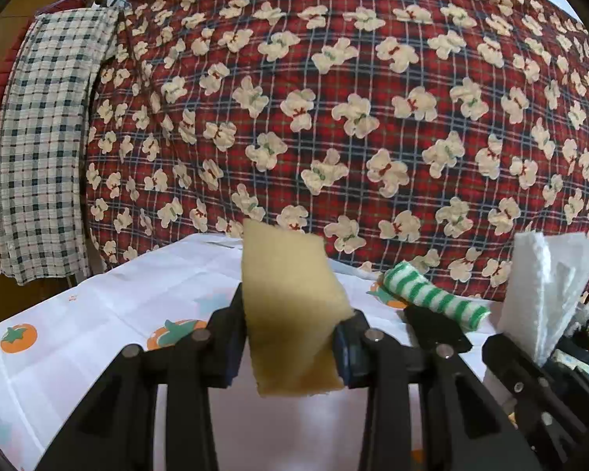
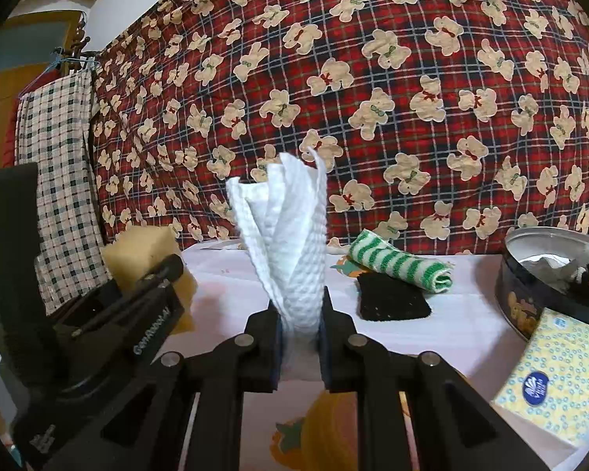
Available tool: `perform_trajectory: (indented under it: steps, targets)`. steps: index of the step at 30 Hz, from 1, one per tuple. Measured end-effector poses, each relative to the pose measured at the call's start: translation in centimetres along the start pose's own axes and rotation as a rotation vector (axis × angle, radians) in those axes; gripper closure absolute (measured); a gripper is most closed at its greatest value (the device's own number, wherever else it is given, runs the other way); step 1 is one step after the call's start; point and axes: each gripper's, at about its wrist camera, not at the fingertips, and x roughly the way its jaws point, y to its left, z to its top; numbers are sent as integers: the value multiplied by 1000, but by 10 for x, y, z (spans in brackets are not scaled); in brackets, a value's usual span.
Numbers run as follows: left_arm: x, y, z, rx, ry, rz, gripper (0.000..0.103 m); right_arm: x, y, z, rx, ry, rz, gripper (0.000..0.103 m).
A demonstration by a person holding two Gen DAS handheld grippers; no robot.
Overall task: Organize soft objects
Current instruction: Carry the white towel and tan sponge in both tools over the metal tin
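Left claw [image 1: 290, 347] pinching tan sponge [image 1: 290, 314], upright, porous

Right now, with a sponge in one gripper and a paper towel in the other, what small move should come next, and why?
Probably carry the paper towel in the right gripper over to the round tin and let go. The tin sits open on that side and already holds soft things; the left gripper can follow with the sponge.

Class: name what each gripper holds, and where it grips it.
Left gripper clamps the yellow sponge across its lower sides; right gripper pinches the white paper towel at its bottom end.
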Motion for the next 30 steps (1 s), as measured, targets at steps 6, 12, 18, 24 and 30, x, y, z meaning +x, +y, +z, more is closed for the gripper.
perform_trajectory:
  steps: [6, 12, 18, 24, 30]
  targets:
    - [-20, -7, -5, 4, -19, -23, 67, -13, -4, -4, -11, -2, -2, 86]
    - [-37, -14, -9, -2, -29, -45, 67, -29, -11, -7, -24, -12, -5, 86]
    - [-53, -27, -15, -1, -28, -79, 67, -46, -28, -10, -33, -12, -18, 86]
    - [-64, -45, -20, 19, -34, -113, 67, -64, -55, -11, -49, -27, -53, 86]
    - [-72, -65, -24, 26, -30, -157, 67, -80, -87, -9, -52, -36, -102, 86]
